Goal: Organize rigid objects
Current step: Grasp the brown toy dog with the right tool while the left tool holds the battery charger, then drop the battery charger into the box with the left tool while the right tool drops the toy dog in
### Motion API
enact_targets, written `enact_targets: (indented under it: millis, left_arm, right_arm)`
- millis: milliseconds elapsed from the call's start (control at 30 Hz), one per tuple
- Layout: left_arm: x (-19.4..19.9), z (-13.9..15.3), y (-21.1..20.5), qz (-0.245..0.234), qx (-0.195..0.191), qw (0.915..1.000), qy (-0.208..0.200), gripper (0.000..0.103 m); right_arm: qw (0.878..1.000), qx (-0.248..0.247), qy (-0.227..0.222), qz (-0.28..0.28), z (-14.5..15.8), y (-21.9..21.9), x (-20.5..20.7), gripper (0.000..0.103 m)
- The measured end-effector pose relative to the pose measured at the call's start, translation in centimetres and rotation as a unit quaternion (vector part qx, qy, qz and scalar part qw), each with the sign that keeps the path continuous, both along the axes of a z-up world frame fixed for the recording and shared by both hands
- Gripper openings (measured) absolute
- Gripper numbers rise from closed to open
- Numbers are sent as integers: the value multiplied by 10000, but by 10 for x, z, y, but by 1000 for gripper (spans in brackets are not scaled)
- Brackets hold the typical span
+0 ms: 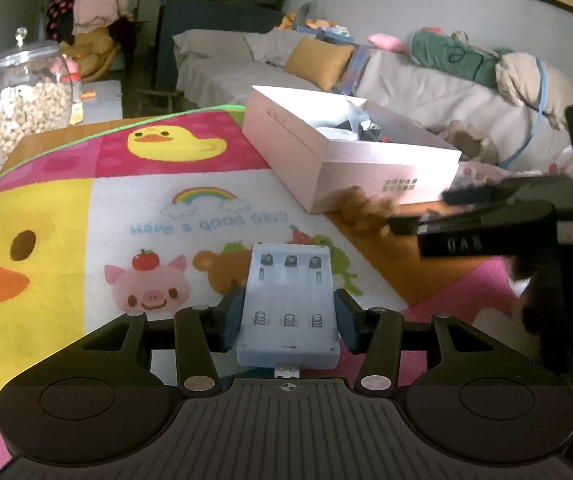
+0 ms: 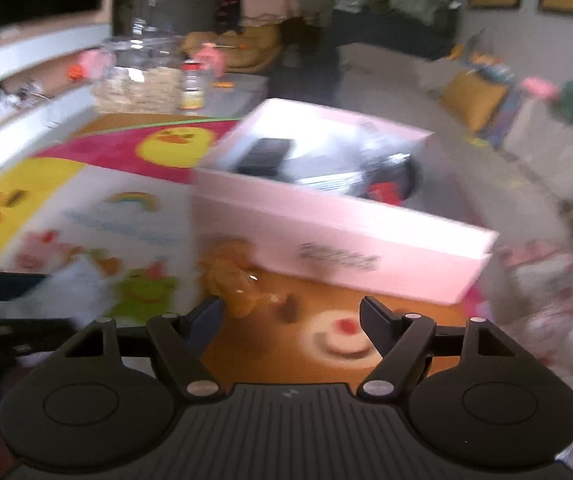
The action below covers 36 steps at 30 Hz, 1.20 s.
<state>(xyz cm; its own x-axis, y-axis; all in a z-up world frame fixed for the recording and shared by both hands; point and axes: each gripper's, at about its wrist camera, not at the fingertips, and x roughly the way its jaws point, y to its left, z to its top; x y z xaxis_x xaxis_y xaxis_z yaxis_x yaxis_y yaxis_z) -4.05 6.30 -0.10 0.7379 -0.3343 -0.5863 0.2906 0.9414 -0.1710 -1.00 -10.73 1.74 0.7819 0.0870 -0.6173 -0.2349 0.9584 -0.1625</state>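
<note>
Left jaws: closed against both long sides of a pale blue battery charger point(image 1: 291, 304); left gripper point(image 1: 289, 312) holds it level just above the mat, three empty battery slots facing up, springs at the near end, a metal plug sticking out toward the camera.
Right jaws: spread wide with nothing between them; right gripper point(image 2: 291, 318) hangs over the orange bear-face patch of the mat, near the front of the box. Right wrist view is motion-blurred.
Right gripper, seen from left wrist view: dark blurred body point(image 1: 486, 220) entering from the right edge, fingers pointing left toward a small brown toy.
Brown toy: small, fuzzy-looking lump point(image 1: 366, 210) lying on the mat, touching or just beside the near corner of the box; also point(image 2: 238, 280), just ahead of the right gripper's left finger. Detail too blurred to tell.
Box: pink, lidless, rectangular point(image 1: 298, 148) point(image 2: 326, 252), standing on the mat; printed text on one short side.
Box contents: a black flat item point(image 2: 266, 156), a red-and-black item point(image 2: 390, 188), other pieces unclear.
Mat: cartoon play mat point(image 1: 134, 196) with ducks, rainbow, pig and bear.
Jar: glass, lidded, part-filled with pale round pieces point(image 1: 22, 100), beyond the mat's far left corner.
Sofa: grey-covered point(image 1: 222, 68), with a yellow cushion point(image 1: 318, 62), behind the box.
</note>
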Motion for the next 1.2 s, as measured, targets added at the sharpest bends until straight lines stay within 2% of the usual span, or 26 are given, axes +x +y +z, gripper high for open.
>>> enact_targets:
  millis: [67,100,233,400,500,533,633,700,867,1033,1100,1200]
  left_arm:
    - [-1,0,0,44,-11,10000,-1,53]
    - [-1,0,0,60,-38,10000,4,53]
    - [-1,-1,3,89,-160,9998,26,53]
    - [-2,1,-1,110,-49,9999,30,53]
    - [-2,1,-4,86,80,9999,16,53]
    - [-2,1,-5,76,102,9999,12,53]
    - [-3,1,-4,54,113,9999,1,53]
    - [-4,2,-4,43,119,9999,-10,53]
    - [-19,5,-15,-327,151,9993,-42,53]
    - [-32,26,-31,-602,425,9968,-323,52]
    - [-28,47,-36,-663,473,9949,-591,52]
    - [-9,89,-46,-627,725,9879,-1223,53]
  right_arm:
    - [9988,-302,-244,-310,1,-4,-1,76]
    - [9989,-249,-223,-324,1,-8,-2,76]
    - [9980,591,219,-19,6,-20,-3,76]
    - [9902,1207,702,95,0,-8,17,76]
    - [9924,1053,642,-6,-4,3,33,73]
    - [9932,967,641,-41,-5,6,37,60]
    - [9948,789,639,34,-2,10,36,57]
    - [9944,852,605,128,4,6,27,57]
    - [9955,867,300,257,27,-16,-9,56]
    - [9961,744,-460,152,59,-47,-48,56]
    - [9943,835,-659,42,71,-61,-56,56]
    - [9895,1123,-910,-51,86,-79,-62,56]
